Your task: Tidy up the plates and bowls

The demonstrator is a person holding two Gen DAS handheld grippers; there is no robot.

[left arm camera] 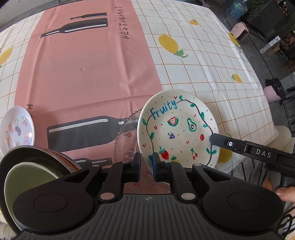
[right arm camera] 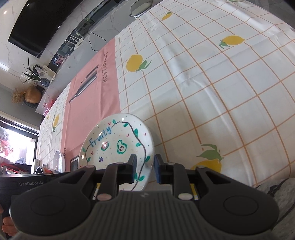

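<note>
A white "Fruity" plate (left arm camera: pixel 177 129) with painted fruit is held tilted above the table, and it also shows in the right wrist view (right arm camera: pixel 118 144). My left gripper (left arm camera: pixel 147 166) straddles its lower left rim with a narrow gap between the jaws. My right gripper (right arm camera: pixel 145 166) straddles its right rim, and one of its fingers (left arm camera: pixel 221 141) reaches the plate from the right. A clear glass plate (left arm camera: pixel 127 140) with cartoon prints lies under and behind it. A dark bowl with a pale green inside (left arm camera: pixel 31 177) sits at the lower left.
A small white plate with stickers (left arm camera: pixel 16 131) lies at the left. A pink RESTAURANT runner (left arm camera: pixel 83 70) crosses the lemon-print tablecloth (left arm camera: pixel 212 70). The table's right edge (left arm camera: pixel 272 110) drops off to the floor. A lidded pan (right arm camera: pixel 140 7) sits at the table's far end.
</note>
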